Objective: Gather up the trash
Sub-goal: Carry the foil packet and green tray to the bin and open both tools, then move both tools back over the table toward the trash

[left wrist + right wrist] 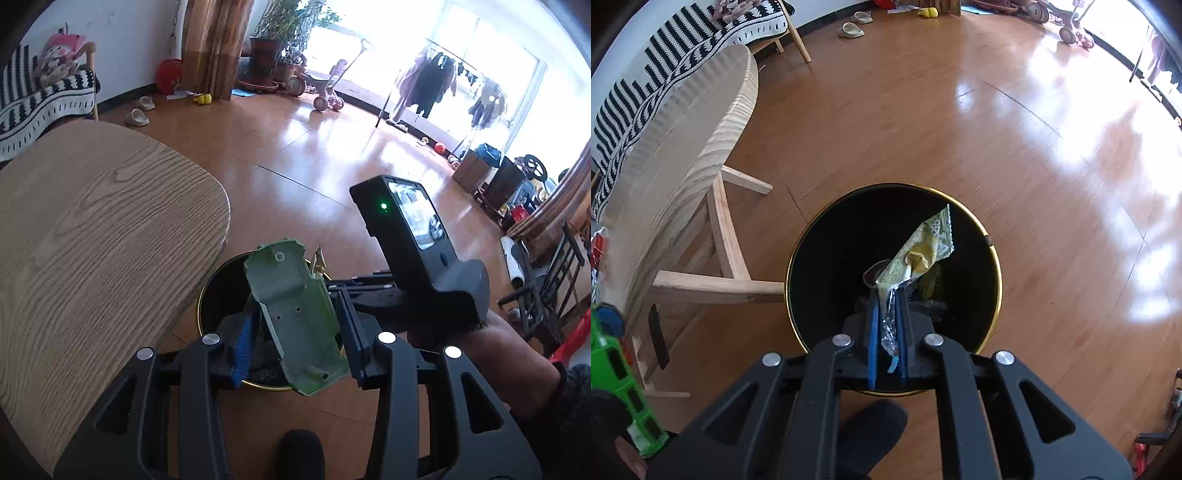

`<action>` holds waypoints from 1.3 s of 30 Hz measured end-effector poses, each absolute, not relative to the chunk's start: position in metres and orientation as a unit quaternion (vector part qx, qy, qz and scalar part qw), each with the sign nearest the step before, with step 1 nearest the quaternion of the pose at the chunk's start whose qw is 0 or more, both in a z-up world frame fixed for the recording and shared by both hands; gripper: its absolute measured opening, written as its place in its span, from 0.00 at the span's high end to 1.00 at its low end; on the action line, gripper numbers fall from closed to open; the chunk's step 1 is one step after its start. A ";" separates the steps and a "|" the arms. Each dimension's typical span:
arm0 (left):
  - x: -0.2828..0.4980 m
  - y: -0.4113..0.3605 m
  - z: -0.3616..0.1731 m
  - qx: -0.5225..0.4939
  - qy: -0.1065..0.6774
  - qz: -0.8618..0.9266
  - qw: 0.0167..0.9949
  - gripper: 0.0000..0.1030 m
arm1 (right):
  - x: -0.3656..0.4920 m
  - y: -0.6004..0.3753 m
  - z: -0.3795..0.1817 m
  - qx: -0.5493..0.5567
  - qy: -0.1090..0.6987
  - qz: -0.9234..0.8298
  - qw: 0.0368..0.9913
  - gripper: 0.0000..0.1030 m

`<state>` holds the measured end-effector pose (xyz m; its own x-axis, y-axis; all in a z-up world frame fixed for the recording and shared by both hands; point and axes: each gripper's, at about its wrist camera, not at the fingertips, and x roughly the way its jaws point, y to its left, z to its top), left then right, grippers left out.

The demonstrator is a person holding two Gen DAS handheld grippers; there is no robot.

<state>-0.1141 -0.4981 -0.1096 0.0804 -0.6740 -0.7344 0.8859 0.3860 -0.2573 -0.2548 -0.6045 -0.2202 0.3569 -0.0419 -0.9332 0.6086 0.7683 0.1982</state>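
Both over the black bin [991, 280] now: left gripper [299, 325] clamped on a green toy car shell [295, 314], right gripper [888, 332] pinching a yellow snack wrapper [923, 247].

1. The bin [894, 258] stands on the floor [923, 129] at the centre of the right wrist view, with the table [683, 147] at its 9 o'clock and the table's edge just beside its rim
2. The wrapper [919, 251], clamped in the right gripper [888, 321], hangs over the bin's mouth
3. In the left wrist view the toy car shell [295, 314], pinched in the left gripper [295, 332], sits over the bin [221, 295], the table [92, 240] at 9 o'clock, the right gripper [417, 258] at 2 o'clock
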 end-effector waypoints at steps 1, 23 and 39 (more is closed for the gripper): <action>-0.114 -0.500 -0.110 0.127 0.412 -0.538 0.724 0.60 | -0.254 -0.605 -0.221 0.269 0.527 -0.209 0.779 0.91; -0.122 -0.557 -0.134 0.136 0.428 -0.536 0.715 0.60 | -0.304 -0.654 -0.195 0.338 0.459 -0.301 0.765 0.36; -0.093 -0.508 -0.092 0.109 0.394 -0.518 0.752 0.16 | -0.284 -0.611 -0.129 0.250 0.416 -0.316 0.815 0.26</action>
